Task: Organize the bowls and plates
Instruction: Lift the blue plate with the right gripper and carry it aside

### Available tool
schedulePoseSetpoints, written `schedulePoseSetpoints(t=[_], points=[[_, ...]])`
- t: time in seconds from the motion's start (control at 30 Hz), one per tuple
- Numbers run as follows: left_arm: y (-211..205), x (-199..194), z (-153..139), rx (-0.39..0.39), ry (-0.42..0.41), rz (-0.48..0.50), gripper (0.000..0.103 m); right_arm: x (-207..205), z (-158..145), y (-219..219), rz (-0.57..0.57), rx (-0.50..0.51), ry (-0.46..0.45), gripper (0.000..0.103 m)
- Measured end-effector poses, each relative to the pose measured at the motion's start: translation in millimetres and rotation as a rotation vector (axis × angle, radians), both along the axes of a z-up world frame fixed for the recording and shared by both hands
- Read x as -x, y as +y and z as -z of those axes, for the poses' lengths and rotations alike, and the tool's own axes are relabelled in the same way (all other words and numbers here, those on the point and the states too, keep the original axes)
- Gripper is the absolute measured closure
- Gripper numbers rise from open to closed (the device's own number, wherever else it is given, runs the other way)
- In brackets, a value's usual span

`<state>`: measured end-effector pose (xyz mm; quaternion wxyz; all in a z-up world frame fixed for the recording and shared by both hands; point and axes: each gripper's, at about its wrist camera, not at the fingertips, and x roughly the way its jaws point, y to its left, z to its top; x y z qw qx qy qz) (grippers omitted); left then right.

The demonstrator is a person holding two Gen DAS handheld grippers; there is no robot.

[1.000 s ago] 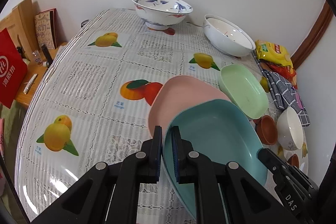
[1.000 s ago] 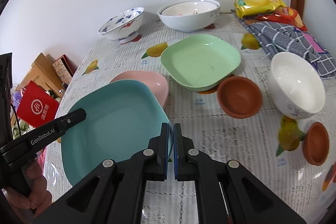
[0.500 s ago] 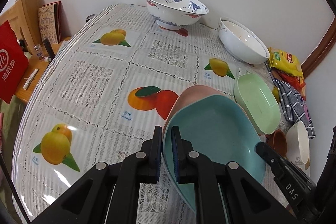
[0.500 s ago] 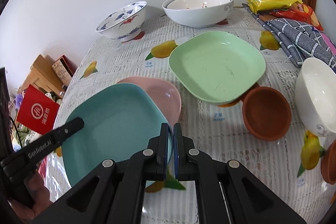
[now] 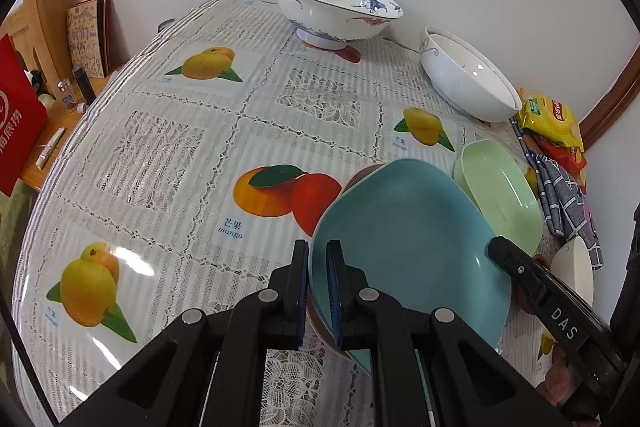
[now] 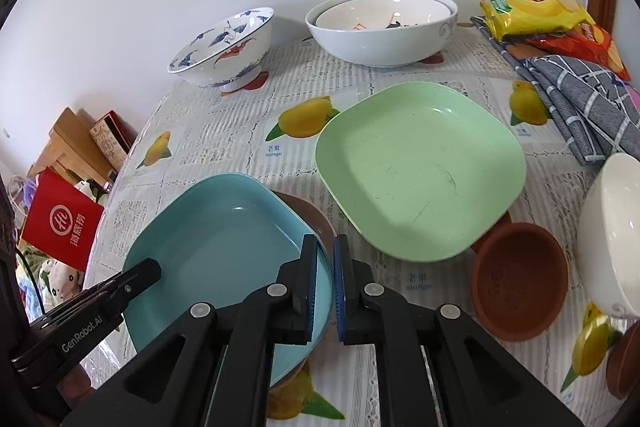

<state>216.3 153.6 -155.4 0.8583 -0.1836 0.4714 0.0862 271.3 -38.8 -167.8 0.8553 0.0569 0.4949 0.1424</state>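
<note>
Tablecloth | both jaws straddle teal plate rim | green plate beside

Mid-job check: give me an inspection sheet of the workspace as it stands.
Surface: round table, fruit-print cloth.
Job's things: teal plate over pink plate; green plate beside them; crane bowl, nested white bowls, white bowl, brown saucer.
Clutter: snack bags, checked cloth.
Grippers: left tongs shut on teal plate's rim; right tongs straddle the opposite rim, grip unclear.
Cables: thin dark cord off the table, at the left edge.
Surroundings: white wall, red bag, wooden boards.
</note>
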Motion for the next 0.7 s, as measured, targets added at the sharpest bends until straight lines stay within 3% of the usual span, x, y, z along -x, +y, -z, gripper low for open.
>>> schedulePoseSetpoints(t=[0.17, 0.23, 0.3, 0.33, 0.53, 0.6, 0.7], points=[[2, 0, 4, 0.010, -0.001, -0.002, 0.094, 5, 0, -4, 0.012, -0.029, -0.004, 0.090], [2, 1, 5, 0.010, -0.005, -0.002, 0.094, 10, -3, -6, 0.013, -0.029, -0.008, 0.083], [2, 1, 5, 0.010, -0.006, -0.003, 0.094, 15, -5, -9, 0.010, -0.035, -0.005, 0.067], [2, 1, 6, 0.011, -0.009, -0.003, 0.094, 18, -6, -10, 0.007, -0.042, 0.000, 0.067], [3, 2, 6, 0.020, -0.019, 0.007, 0.093, 26, 0, -7, 0.005, -0.015, 0.048, 0.068], [1, 2, 5, 0.021, -0.021, 0.028, 0.093, 25, 3, -6, 0.007, -0.015, 0.053, 0.089], [1, 4, 5, 0.028, -0.028, 0.055, 0.089, 22, 4, -3, 0.015, 0.016, 0.041, 0.093]])
